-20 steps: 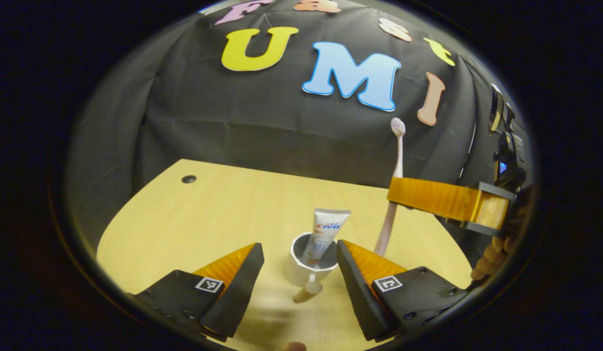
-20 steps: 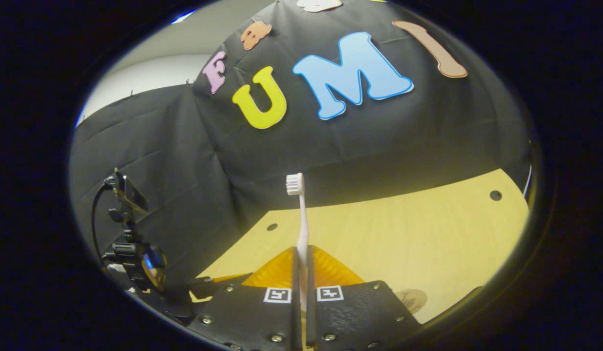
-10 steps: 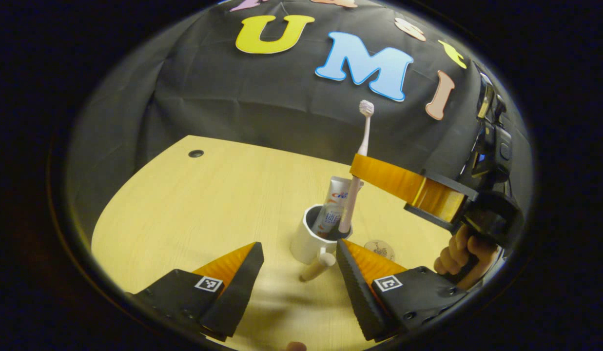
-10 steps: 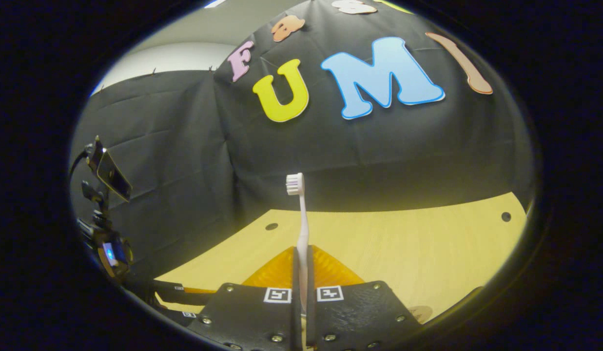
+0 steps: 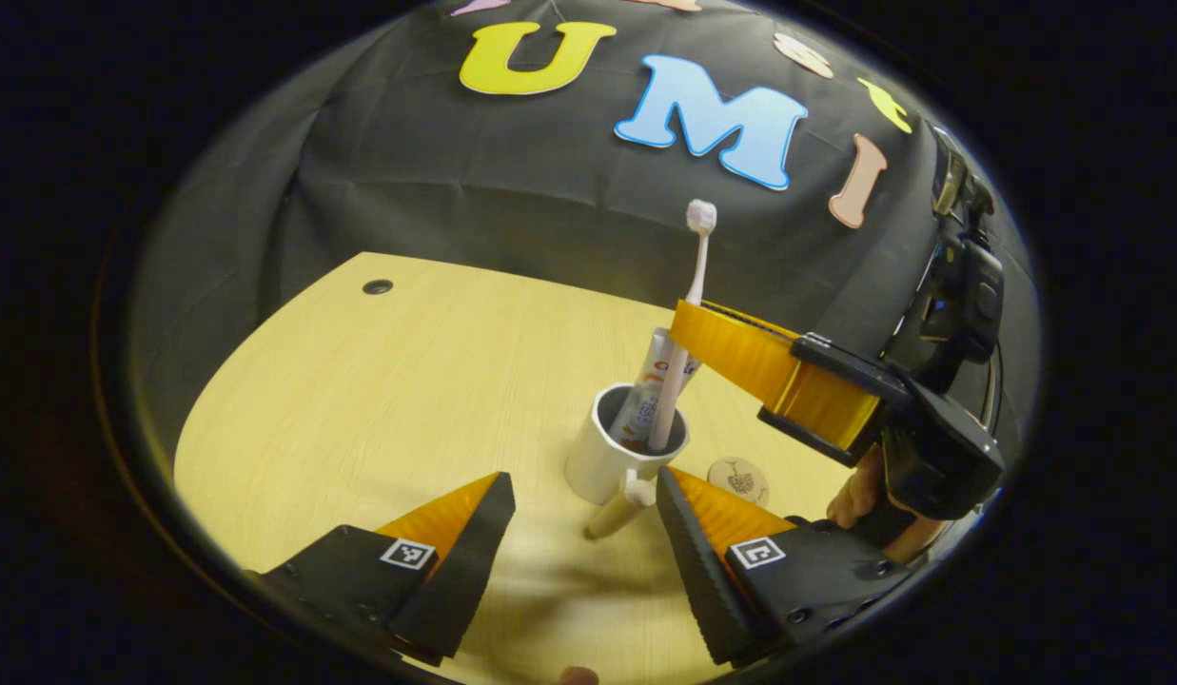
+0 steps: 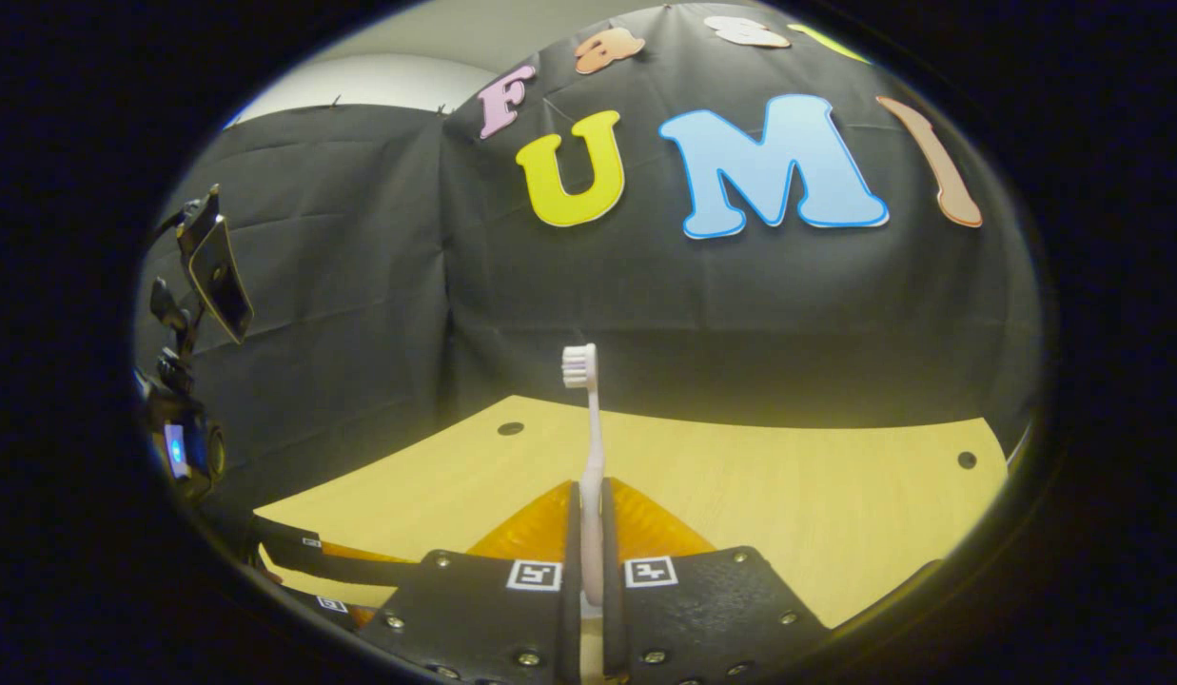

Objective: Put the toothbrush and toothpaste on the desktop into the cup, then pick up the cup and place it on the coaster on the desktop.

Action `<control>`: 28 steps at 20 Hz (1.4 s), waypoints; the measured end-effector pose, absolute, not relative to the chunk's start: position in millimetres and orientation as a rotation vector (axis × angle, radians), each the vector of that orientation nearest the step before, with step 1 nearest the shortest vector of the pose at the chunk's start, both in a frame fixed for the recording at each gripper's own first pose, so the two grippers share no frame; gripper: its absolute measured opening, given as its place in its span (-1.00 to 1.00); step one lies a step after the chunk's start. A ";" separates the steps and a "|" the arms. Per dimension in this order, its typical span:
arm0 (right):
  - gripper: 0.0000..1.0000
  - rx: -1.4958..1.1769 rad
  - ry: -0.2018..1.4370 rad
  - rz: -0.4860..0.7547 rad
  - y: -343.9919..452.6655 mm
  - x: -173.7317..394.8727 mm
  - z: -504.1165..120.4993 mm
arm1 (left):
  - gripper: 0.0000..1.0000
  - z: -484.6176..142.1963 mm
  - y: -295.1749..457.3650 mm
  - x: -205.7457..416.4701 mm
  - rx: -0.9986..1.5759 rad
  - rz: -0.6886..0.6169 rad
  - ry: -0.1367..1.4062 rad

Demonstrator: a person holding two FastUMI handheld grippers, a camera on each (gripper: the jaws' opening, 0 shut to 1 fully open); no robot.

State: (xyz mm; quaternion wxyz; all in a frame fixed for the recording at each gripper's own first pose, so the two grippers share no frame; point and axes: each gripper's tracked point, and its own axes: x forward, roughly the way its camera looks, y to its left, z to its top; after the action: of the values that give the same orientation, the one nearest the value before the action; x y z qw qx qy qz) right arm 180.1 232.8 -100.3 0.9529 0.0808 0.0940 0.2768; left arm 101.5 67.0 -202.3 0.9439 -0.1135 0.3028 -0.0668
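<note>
Left gripper view looks down from above the table's (image 5: 379,381) near edge toward the wall, cup (image 5: 612,457) close in at 12 o'clock just past its fingers, right gripper (image 5: 688,328) coming in from 3 o'clock. Right gripper view sits low, nearly level, facing the wall over the table (image 6: 788,485), the toothbrush (image 6: 588,447) upright at 12 o'clock. Both share toothbrush (image 5: 683,333), tabletop and wall.

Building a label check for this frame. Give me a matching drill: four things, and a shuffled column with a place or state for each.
Things:
1. toothbrush
2. toothpaste
3. coaster
4. left gripper

Places or states:
A. bare on the desk beside the cup
B. open, near the cup's handle
C. standing in the cup, not gripped
D. clamped by the right gripper, lower end in the cup

Pairs: 1-D, 2-C, 3-A, 4-B
</note>
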 end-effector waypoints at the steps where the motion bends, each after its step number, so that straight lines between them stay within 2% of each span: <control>1: -0.75 0.175 0.195 0.565 232.5 179.7 -99.1 | 0.86 -202.7 66.5 101.5 -0.231 -0.138 0.619; 4: -0.38 0.201 0.211 0.584 234.4 175.9 -97.2 | 1.00 -204.3 66.4 101.8 -0.234 -0.140 0.622; 7: 0.46 0.181 0.214 0.561 229.8 176.3 -98.4 | 0.94 -205.6 65.4 100.6 -0.235 -0.141 0.622; 19: 0.49 0.137 0.164 0.509 195.2 165.1 -74.5 | 0.94 -208.9 41.7 102.6 -0.226 -0.157 0.648; 20: 0.49 0.129 0.161 0.493 189.3 165.4 -71.3 | 0.86 -211.6 39.6 102.9 -0.223 -0.156 0.654; 28: 0.49 0.124 0.150 0.412 145.0 150.7 -53.2 | 0.94 -230.8 32.4 117.0 -0.204 -0.141 0.732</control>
State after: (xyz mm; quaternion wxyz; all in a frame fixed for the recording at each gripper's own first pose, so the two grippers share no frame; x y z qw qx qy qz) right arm 150.7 145.0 -53.2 0.9742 0.0616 0.0743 0.2042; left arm 117.0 32.4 -230.8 0.9262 -0.0995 0.3570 -0.0690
